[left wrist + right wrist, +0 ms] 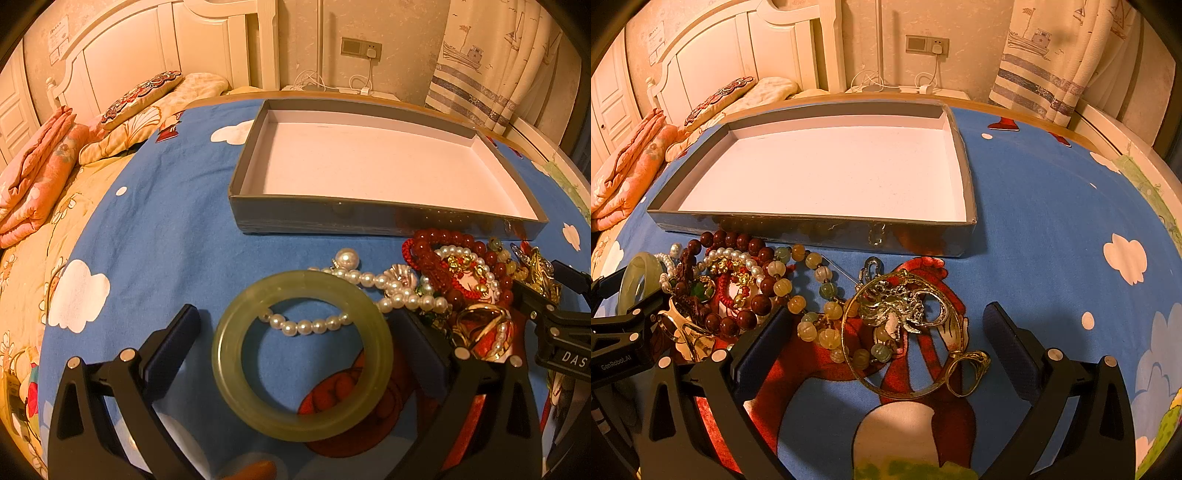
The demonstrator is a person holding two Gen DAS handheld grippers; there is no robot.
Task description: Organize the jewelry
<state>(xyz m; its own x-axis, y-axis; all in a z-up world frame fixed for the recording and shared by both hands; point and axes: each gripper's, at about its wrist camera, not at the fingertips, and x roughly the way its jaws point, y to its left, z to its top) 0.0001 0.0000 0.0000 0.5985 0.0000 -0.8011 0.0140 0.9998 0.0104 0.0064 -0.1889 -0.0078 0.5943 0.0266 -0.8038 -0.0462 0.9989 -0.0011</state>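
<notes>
Jade bangle (302, 356) lies between left claw's (301, 349) open fingers.

A bedroom in warm lamplight: white panelled headboard (147, 48), folded orange quilt (33, 177), nautical-print curtain (487, 62), wall socket (360, 48) with charger plugged in.

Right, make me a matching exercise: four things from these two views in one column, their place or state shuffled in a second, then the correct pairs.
Column one
1. jade bangle
2. grey box
3. gold ring
4. dark red bead bracelet

Column two
A. holds no jewelry yet
B. lies flat between the open left tongs
C. curls against the box's front wall
D. lies on the blue cloth beside the thin gold hoop, inside the open right tongs

Pairs: 1-B, 2-A, 3-D, 4-C
</notes>
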